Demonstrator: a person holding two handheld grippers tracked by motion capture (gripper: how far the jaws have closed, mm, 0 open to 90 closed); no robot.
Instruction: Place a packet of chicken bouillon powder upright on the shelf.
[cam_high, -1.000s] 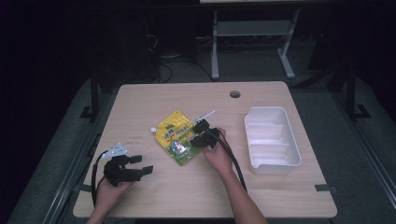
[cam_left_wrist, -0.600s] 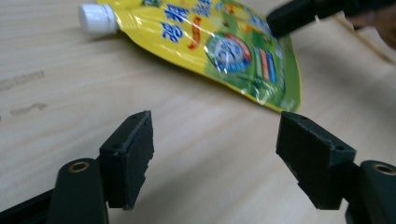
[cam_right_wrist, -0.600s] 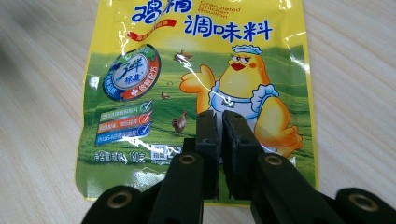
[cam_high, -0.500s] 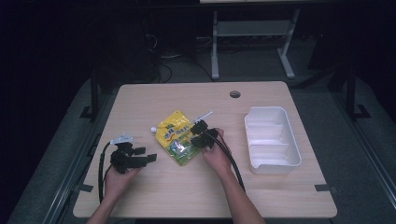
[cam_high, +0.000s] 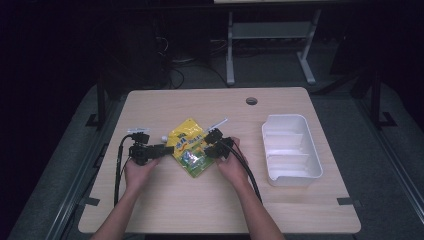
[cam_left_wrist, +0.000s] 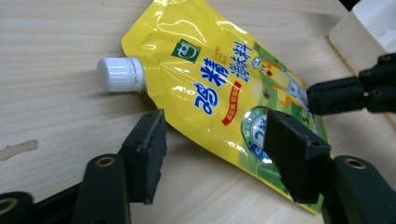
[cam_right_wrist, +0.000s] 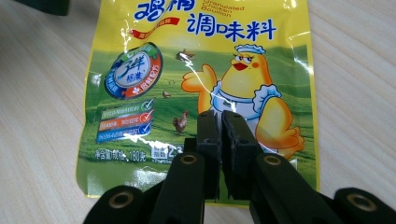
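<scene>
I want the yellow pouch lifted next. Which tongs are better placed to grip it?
Probably the left tongs: they stand open with the yellow pouch edge between their jaws, near the white cap. The right tongs are shut, resting over the pouch's bottom edge.

**Surfaces in front of you**

Your yellow pouch (cam_left_wrist: 224, 88) is glossy printed plastic film, creased and catching highlights, with a ribbed white plastic cap (cam_left_wrist: 116, 73). Your tabletop (cam_high: 200, 210) is pale, matt wood-grain, smooth with one scuffed patch. Your fingers (cam_left_wrist: 148, 151) are matt black plastic. The white tray (cam_high: 291, 150) looks like smooth plastic.
</scene>
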